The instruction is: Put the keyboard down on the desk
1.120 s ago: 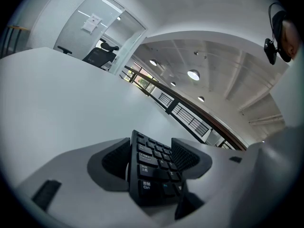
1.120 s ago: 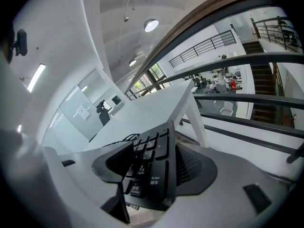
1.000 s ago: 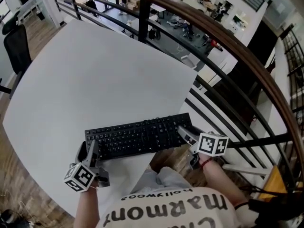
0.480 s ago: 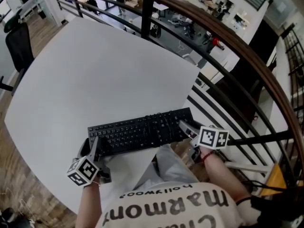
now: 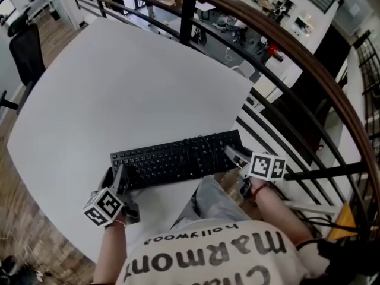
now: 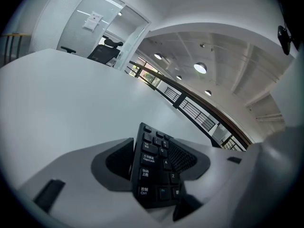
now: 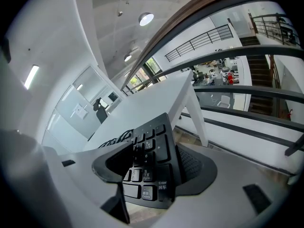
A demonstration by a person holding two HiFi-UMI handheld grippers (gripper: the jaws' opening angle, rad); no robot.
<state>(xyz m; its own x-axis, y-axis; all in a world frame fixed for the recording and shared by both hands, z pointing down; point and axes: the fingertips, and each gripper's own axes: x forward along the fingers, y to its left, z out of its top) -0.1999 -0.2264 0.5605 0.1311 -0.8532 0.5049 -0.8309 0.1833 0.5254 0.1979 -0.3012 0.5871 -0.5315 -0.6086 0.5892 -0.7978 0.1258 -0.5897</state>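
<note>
A black keyboard [image 5: 175,159] lies level across the near edge of the white desk [image 5: 119,82], its right end sticking out past the desk's corner over the floor. My left gripper [image 5: 114,180] has the keyboard's left end [image 6: 159,167] between its jaws, which are closing, with both pads against it. My right gripper [image 5: 233,158] is shut on the number-pad end [image 7: 149,163], one pad on the keys and one under the board. Whether the keyboard's underside touches the desk I cannot tell.
A railing with a wooden handrail [image 5: 297,49] and dark bars runs close along the desk's right side. A black office chair [image 5: 27,49] stands at the far left. The person's knee [image 5: 214,198] is just below the keyboard, over the wooden floor [image 5: 18,230].
The keyboard and both grippers have shifted slightly away from the person, farther over the desk. The left gripper's jaws have closed in on the keyboard's left end.
</note>
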